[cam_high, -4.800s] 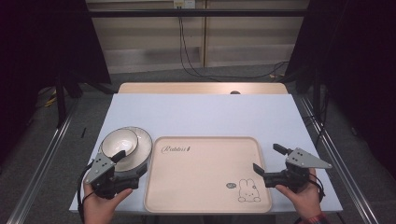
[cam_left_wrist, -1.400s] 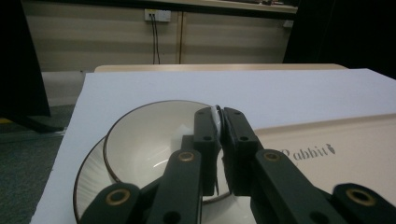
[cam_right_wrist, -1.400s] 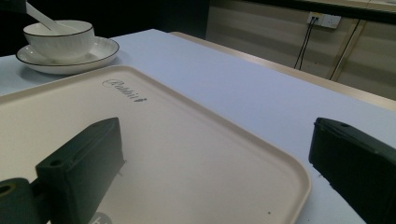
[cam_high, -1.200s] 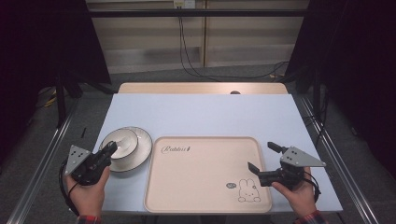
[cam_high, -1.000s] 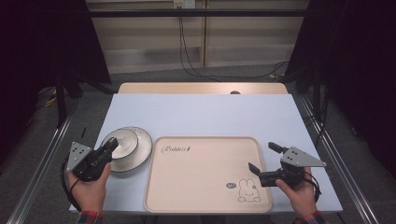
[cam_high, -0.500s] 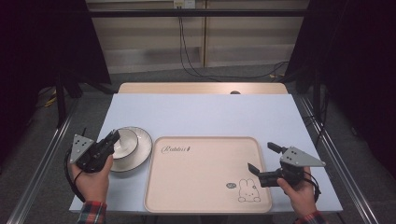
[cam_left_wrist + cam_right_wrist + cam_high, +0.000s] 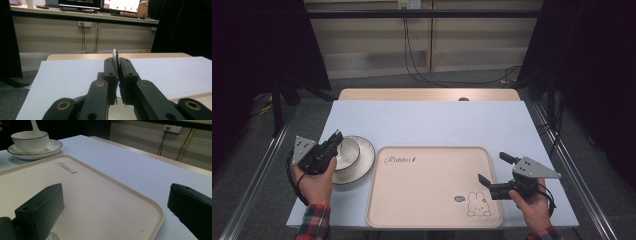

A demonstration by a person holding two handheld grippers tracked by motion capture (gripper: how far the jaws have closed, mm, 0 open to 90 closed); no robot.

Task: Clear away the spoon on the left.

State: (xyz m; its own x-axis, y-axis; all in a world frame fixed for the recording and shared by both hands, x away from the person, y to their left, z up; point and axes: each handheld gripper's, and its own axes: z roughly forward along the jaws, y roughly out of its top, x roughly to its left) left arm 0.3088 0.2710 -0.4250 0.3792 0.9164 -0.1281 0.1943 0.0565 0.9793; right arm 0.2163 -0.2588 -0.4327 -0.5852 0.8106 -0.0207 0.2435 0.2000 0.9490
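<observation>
A white bowl (image 7: 348, 152) with a dark rim line stands on a matching saucer (image 7: 363, 162) at the table's left. In the right gripper view the bowl (image 7: 29, 141) and saucer (image 7: 53, 146) show with a white spoon (image 7: 35, 127) standing up out of the bowl. My left gripper (image 7: 336, 136) reaches over the bowl's left rim. Its jaws (image 7: 117, 65) are shut on a thin upright piece, seemingly the spoon handle (image 7: 115, 53). My right gripper (image 7: 492, 167) hangs open over the right part of the beige tray (image 7: 432, 210), with nothing between its fingers (image 7: 40, 205).
The beige tray (image 7: 87, 177), printed with a rabbit (image 7: 478, 205) and lettering, lies bare at the front middle of the pale blue table (image 7: 432, 122). A wooden strip (image 7: 427, 94) edges the far side. Cables (image 7: 412, 60) hang on the wall beyond.
My left gripper has moved away from the person and slightly right, over the bowl's rim. The right gripper, bowl, saucer and tray have stayed where they were.
</observation>
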